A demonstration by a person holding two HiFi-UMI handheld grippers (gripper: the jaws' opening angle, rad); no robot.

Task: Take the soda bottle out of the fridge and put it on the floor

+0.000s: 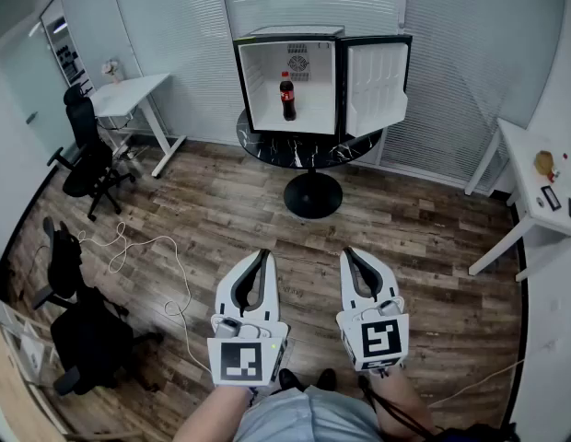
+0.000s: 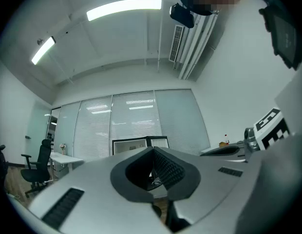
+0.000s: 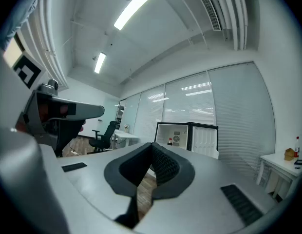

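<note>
My left gripper [image 2: 153,149] fills the lower half of this view, tilted a little upward. Its jaws are closed tip to tip with nothing between them; the dark ribbed pads [image 2: 168,168] ring a small gap behind the tips. Just over the tips I see the fridge [image 2: 129,145], its door [image 2: 159,141] swung open to the right, backed by the blinds [image 2: 134,113]. A desk [image 2: 63,158] and a chair [image 2: 38,165] stand by the left wall. The right gripper [image 2: 208,152] runs alongside on the right, its marker cube [image 2: 270,128] nearer me. Two strip lights [image 2: 124,9] glow on the ceiling.
</note>
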